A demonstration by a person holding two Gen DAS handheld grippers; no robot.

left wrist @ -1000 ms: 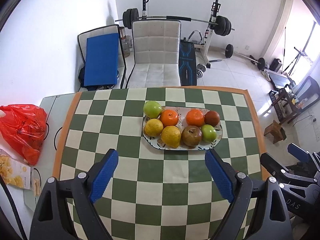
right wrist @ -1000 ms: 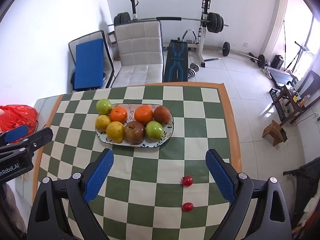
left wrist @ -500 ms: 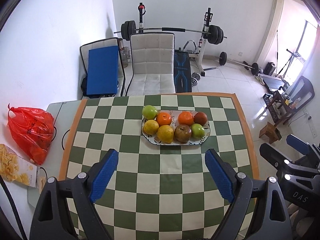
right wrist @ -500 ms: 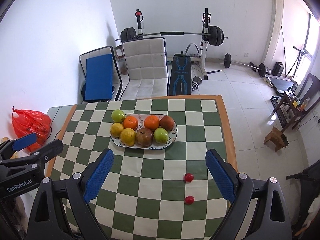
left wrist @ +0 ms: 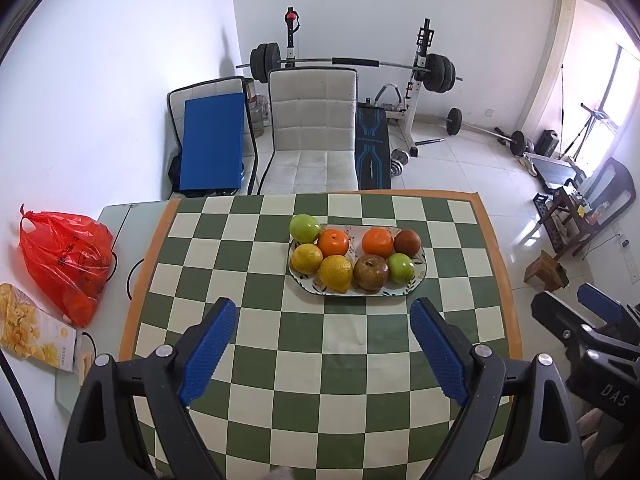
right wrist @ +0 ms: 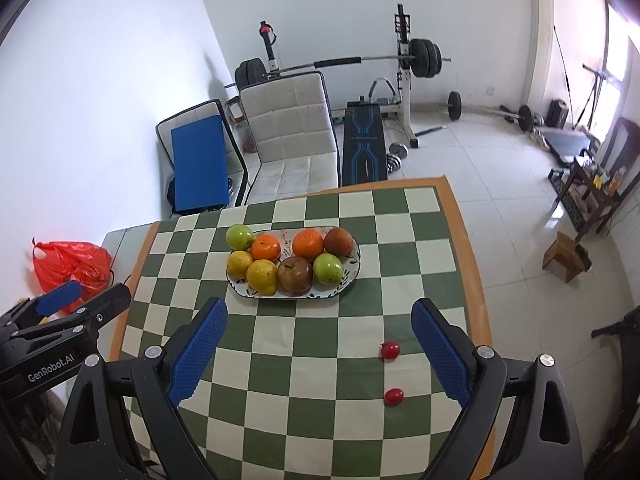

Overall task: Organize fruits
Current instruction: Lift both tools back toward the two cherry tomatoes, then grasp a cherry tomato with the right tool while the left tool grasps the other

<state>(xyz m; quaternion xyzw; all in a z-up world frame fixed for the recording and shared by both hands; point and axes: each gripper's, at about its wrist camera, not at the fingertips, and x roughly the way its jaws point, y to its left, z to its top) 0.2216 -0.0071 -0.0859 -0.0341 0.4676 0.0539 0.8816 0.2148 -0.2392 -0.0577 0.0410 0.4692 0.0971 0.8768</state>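
An oval patterned plate (left wrist: 420,276) (right wrist: 354,268) holds several fruits: green apples, oranges, lemons and dark red apples. It sits on the far half of the green-and-cream checked tablecloth (left wrist: 304,360). Two small red tomatoes (right wrist: 390,350) (right wrist: 394,396) lie on the cloth near its right edge, seen only in the right wrist view. My left gripper (left wrist: 322,344) hangs open above the cloth, short of the plate, with nothing between its fingers. My right gripper (right wrist: 320,344) is open too, and the tomatoes lie just inside its right finger (right wrist: 440,348).
A red plastic bag (left wrist: 66,256) and a snack box (left wrist: 32,328) lie on the bare table left of the cloth. Behind the table stand a white chair (left wrist: 312,136), a blue-padded folded chair (left wrist: 212,140) and a barbell rack (left wrist: 420,80).
Both grippers have pulled back and up from the table, so the plate looks smaller and farther off. The fruits and tomatoes have not moved. Both stay open.
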